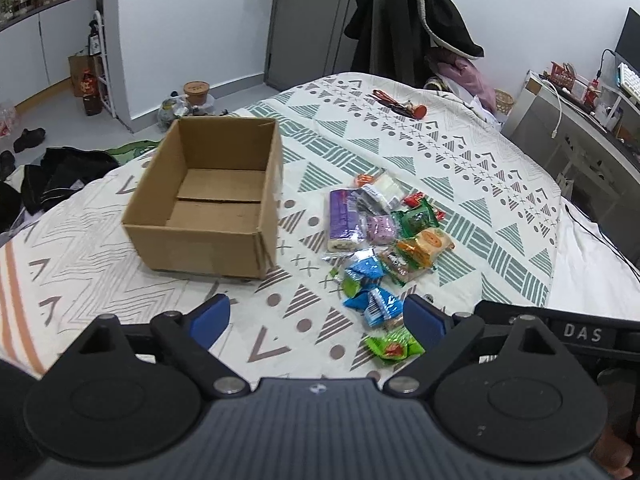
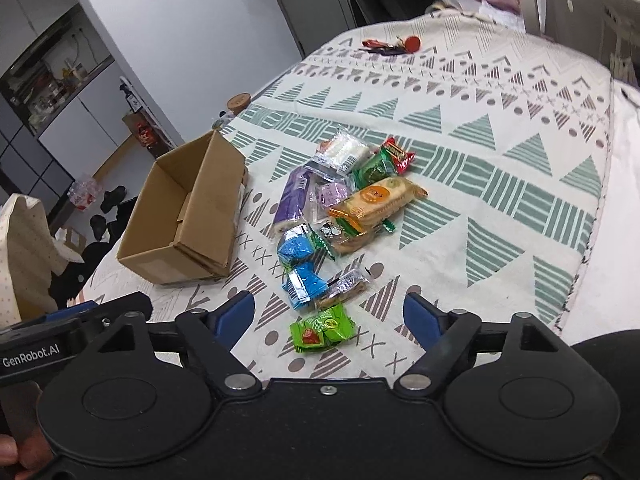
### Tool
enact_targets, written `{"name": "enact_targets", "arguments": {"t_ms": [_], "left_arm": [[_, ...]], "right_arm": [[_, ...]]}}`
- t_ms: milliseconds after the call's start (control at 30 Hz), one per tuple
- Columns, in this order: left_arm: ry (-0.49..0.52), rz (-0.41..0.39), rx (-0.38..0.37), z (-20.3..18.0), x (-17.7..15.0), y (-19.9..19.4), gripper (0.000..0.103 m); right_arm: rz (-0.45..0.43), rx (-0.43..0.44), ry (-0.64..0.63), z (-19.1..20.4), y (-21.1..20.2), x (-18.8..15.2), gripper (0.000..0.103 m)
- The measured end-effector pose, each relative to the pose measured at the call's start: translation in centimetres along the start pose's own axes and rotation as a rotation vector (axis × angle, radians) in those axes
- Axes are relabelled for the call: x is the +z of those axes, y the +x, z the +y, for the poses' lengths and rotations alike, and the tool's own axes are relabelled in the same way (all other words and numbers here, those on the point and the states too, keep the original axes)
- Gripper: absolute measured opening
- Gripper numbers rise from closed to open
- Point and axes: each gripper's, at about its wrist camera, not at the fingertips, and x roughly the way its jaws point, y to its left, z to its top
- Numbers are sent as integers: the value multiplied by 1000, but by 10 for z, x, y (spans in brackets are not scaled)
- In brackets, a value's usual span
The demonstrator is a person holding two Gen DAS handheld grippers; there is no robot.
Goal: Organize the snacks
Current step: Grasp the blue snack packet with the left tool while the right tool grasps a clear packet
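An empty brown cardboard box (image 1: 208, 216) (image 2: 188, 216) stands open on the patterned bedspread. To its right lies a loose pile of wrapped snacks: a purple roll (image 1: 342, 216) (image 2: 294, 200), an orange cracker pack (image 1: 424, 246) (image 2: 380, 200), blue packets (image 1: 374, 300) (image 2: 304, 282) and a green packet (image 1: 394, 344) (image 2: 322, 328). My left gripper (image 1: 318, 318) is open, hovering just before the near end of the pile. My right gripper (image 2: 330, 316) is open too, with the green packet lying on the bed between its blue fingertips. Neither holds anything.
The bedspread (image 1: 460, 168) (image 2: 480, 152) carries a small red and dark object (image 1: 400, 106) (image 2: 394, 45) at its far end. Dark clothes hang on a rack (image 1: 404, 28) behind the bed. A desk with cables (image 1: 580, 108) stands on the right; floor clutter (image 1: 60, 172) lies left.
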Motion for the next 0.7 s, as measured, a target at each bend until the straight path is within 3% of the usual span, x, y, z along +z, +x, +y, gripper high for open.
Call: {"name": "enact_targets", "arguments": {"t_ms": [433,700], "left_arm": [[-18,100,-15,-14,9,60,80],[-45,156,-32,-24,7,92,67]], "right_arm": [[51,43,98,-23,40,15,53],[129,65,143,-33,67,18,46]]}}
